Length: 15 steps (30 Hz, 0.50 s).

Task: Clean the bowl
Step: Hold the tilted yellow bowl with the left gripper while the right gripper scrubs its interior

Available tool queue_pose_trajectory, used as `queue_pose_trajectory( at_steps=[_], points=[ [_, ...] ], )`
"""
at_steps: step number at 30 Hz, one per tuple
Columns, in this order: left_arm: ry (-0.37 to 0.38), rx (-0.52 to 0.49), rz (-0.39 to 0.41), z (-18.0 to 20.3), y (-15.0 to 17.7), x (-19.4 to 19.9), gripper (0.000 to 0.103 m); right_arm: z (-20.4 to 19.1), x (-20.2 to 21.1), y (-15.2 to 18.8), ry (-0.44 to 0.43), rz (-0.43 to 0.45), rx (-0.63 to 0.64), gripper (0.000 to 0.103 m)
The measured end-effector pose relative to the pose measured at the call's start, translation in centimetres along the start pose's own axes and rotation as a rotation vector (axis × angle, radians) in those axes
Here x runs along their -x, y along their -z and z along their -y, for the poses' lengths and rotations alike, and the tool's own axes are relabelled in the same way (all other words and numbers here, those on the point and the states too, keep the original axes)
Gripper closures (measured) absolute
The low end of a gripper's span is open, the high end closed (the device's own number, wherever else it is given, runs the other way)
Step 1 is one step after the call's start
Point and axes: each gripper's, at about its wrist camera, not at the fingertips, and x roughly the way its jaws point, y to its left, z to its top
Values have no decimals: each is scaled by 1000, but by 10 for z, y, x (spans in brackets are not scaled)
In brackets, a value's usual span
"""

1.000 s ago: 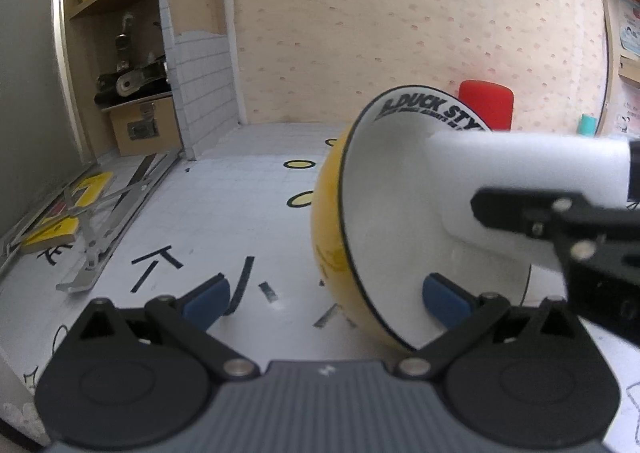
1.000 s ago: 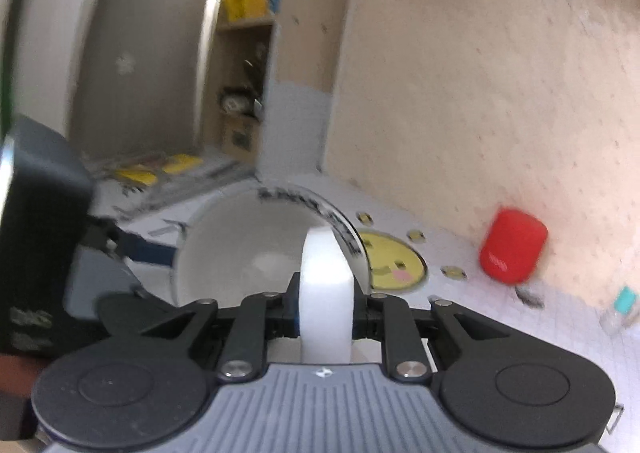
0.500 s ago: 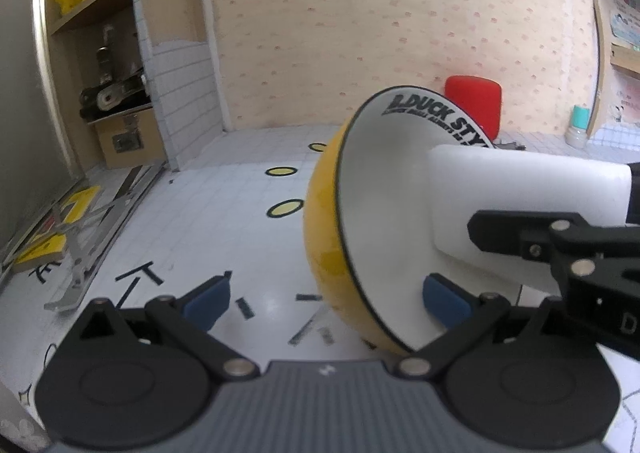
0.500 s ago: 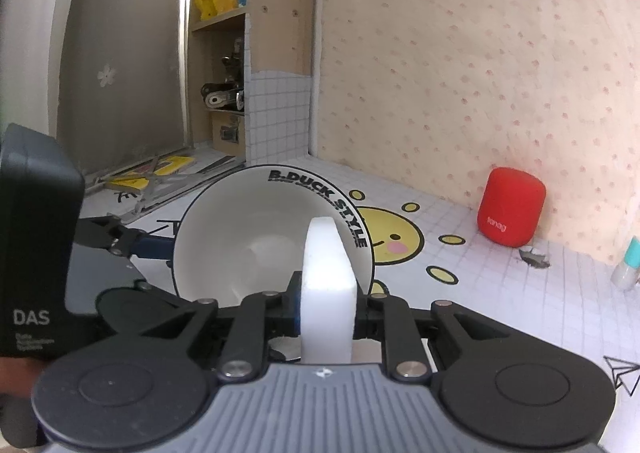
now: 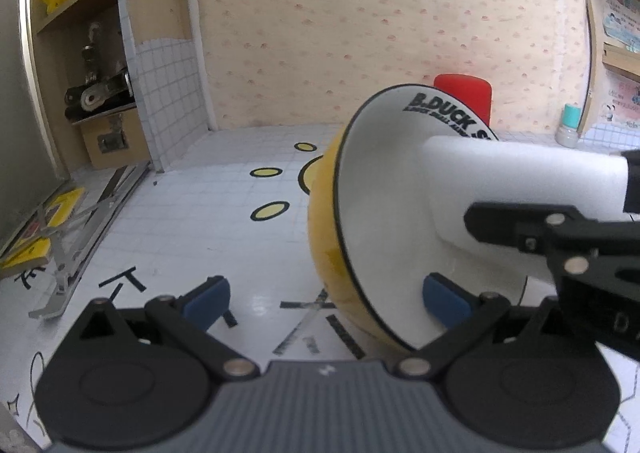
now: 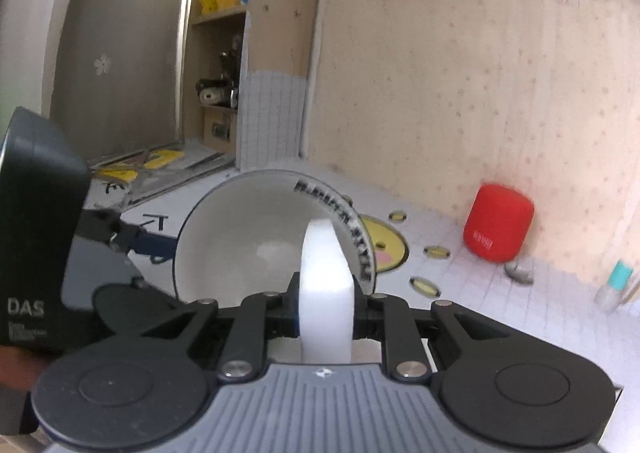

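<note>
Wiping step: right hand-held gripper (image 6: 325,313) clenched on white sponge (image 6: 326,293), its tip inside the tilted yellow bowl (image 5: 360,221). Left hand-held gripper (image 5: 324,295) straddles the bowl's rim, grip unclear. Next, probably: scrub the inner wall, keeping the bowl steady.

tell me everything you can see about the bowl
The bowl is yellow outside and glossy white inside, with a thin black rim line and black lettering printed along the inner edge. It looks like ceramic or hard plastic. It is tipped on its side, its opening facing the right claw. One blue pad of the left claw sits inside the rim, the other well clear outside. A white sponge held by the right claw reaches into it; contact with the inner wall cannot be confirmed.
</note>
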Motion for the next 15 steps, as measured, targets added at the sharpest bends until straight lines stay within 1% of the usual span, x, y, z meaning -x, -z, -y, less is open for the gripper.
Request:
queue_pose_trajectory(
  at_steps=[3, 5, 7, 12, 15],
  points=[
    [5, 8, -2, -1, 0, 0, 0, -2, 1, -3, -8, 2, 14, 85],
    [7, 7, -2, -1, 1, 1, 0, -5, 3, -7, -9, 23, 27, 85],
    [12, 5, -1, 0, 1, 1, 0, -6, 7, -10, 9, 51, 38, 85],
    [29, -11, -1, 4, 0, 0, 0, -4, 6, -5, 46, 26, 61, 85],
    [35, -28, 5, 9, 0, 0, 0, 1, 2, 0, 49, -4, 30, 85]
  ],
)
